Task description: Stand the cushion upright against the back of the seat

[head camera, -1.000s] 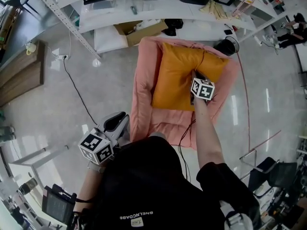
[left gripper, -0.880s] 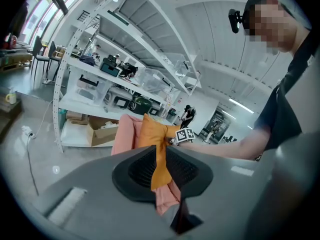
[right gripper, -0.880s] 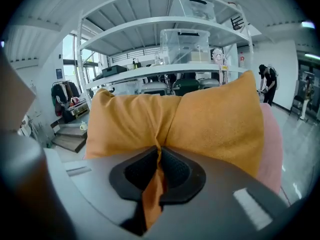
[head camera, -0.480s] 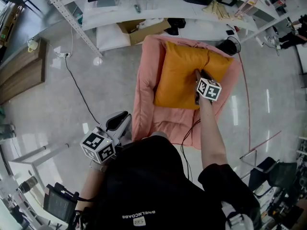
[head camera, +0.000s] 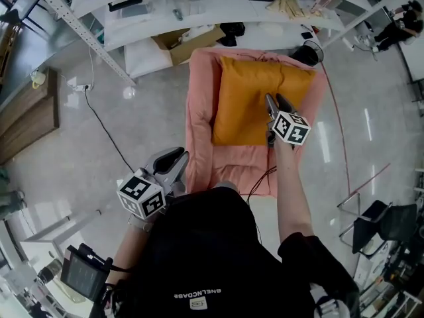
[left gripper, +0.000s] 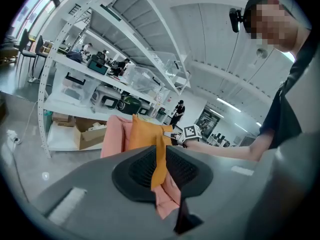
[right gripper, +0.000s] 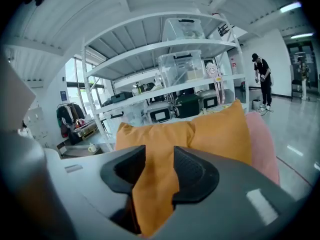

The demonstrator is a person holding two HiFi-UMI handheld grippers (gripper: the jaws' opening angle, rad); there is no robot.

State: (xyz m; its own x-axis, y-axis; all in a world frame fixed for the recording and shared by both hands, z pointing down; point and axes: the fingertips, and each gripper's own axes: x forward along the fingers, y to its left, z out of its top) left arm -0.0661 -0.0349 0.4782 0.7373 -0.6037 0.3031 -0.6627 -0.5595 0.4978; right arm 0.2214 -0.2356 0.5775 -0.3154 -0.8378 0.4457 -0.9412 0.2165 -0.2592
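An orange cushion point(head camera: 246, 101) stands against the back of the pink seat point(head camera: 201, 114). My right gripper point(head camera: 273, 101) hovers in front of the cushion's right half. Its jaws are opening, and the pads do not press on the fabric. In the right gripper view the cushion point(right gripper: 222, 131) fills the gap between the jaws of that gripper point(right gripper: 159, 156), with the pink seat point(right gripper: 261, 139) behind it. My left gripper point(head camera: 173, 159) hangs left of the seat's front corner over the floor, jaws a little apart and empty. The left gripper view shows the cushion point(left gripper: 142, 133) and the seat point(left gripper: 114, 134) beyond its jaws.
A white shelving rack point(head camera: 199, 10) runs behind the seat, with a cardboard box point(head camera: 189, 40) under it. A black cable point(head camera: 103, 124) crosses the floor on the left from a power strip point(head camera: 79, 86). Another cable point(head camera: 260, 176) hangs over the seat's front. A wooden bench point(head camera: 26, 114) stands far left.
My right gripper has let go of the cushion, opened its jaws and drawn up and back from it. The cushion stays against the seat back. The left gripper has barely moved.
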